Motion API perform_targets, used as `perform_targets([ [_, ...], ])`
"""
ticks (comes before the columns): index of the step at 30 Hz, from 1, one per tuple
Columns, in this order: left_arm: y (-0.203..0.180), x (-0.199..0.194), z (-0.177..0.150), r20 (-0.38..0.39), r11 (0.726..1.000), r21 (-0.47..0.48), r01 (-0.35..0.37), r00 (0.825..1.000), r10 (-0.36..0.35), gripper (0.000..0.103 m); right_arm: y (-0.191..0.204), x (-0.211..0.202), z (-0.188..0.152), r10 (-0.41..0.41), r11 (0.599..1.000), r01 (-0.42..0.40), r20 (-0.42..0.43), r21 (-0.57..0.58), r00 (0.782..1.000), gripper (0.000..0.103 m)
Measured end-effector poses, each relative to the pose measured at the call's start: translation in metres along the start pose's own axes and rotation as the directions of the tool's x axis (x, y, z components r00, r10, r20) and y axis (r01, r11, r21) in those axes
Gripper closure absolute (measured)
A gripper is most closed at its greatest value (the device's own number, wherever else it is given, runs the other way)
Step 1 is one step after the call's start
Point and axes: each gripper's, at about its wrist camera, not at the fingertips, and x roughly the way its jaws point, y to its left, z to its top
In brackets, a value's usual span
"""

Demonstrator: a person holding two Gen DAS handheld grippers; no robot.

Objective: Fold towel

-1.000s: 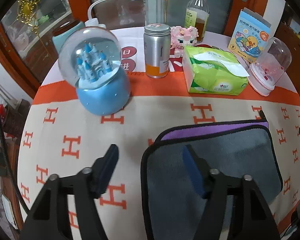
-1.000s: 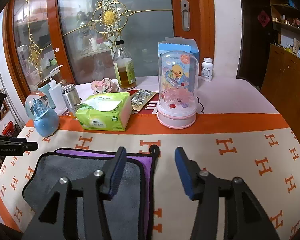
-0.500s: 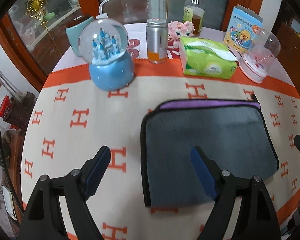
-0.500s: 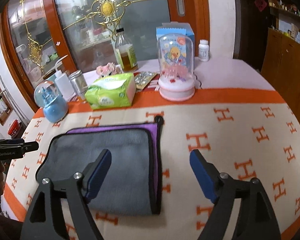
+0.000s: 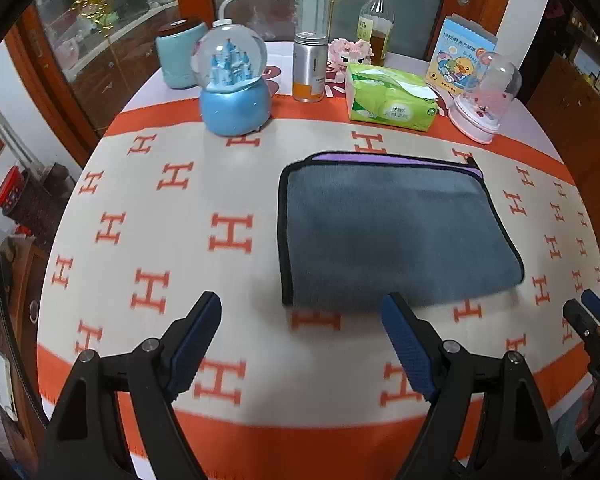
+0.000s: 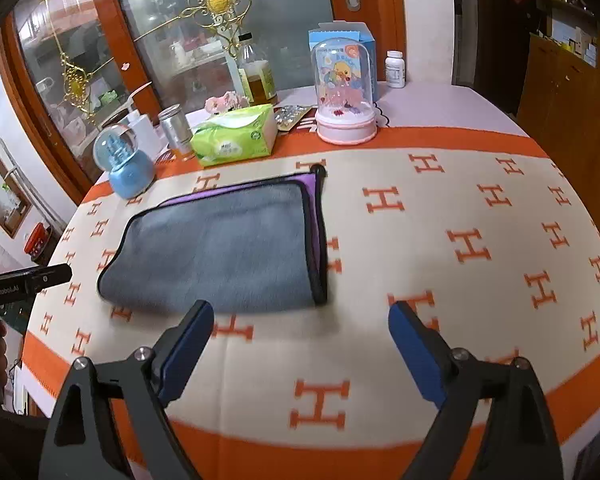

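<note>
Round table point(image 5: 260, 380), draped in a cream cloth with orange H motifs and an orange border; wood-framed glass doors with gilt scrollwork behind.

Towel point(image 5: 396, 232): plush grey pile, black piped edge, rounded corners, folded flat into a rectangle; a purple under-layer shows along the far edge and, in the right view point(image 6: 220, 244), down the right side. It lies mid-table, apart from both grippers.

Far-edge items, in a row: snow globe point(image 5: 232, 80), glass sphere on a glossy blue base with a castle inside; metal can point(image 5: 309, 67), brushed cylinder; tissue pack point(image 5: 392, 98), soft green plastic; dome point(image 5: 486, 98), clear, on a pink base; bottle point(image 5: 375, 22) of amber liquid; carton point(image 5: 460, 54) printed with a duck.

Left gripper point(image 5: 300, 322): black frame, ribbed blue pads, fingers spread wide, holding nothing, poised above the cloth at the towel's near edge.

Right gripper point(image 6: 300, 330): same build, spread wide, empty, off the towel's near right corner.

Cloth print near the rim is blurred. Hands are mostly out of frame.
</note>
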Motion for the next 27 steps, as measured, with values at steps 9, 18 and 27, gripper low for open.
perform_targets([
  [9, -0.002, -0.046, -0.053, 0.022, 1.0, -0.015, 0.012, 1.0, -0.012, 0.022, 0.009, -0.05, -0.025, 0.009, 1.0, -0.009, -0.017, -0.005, 1.0, 0.009],
  [18, -0.012, -0.096, -0.089, 0.064, 1.0, 0.005, -0.001, 0.998, 0.001, 0.021, 0.018, -0.101, -0.042, 0.027, 1.0, -0.027, -0.005, 0.004, 1.0, 0.008],
  [27, -0.025, -0.136, -0.104, 0.102, 0.999, 0.035, -0.011, 0.995, 0.008, 0.018, 0.019, -0.142, -0.051, 0.023, 1.0, -0.023, -0.017, 0.012, 1.0, 0.008],
])
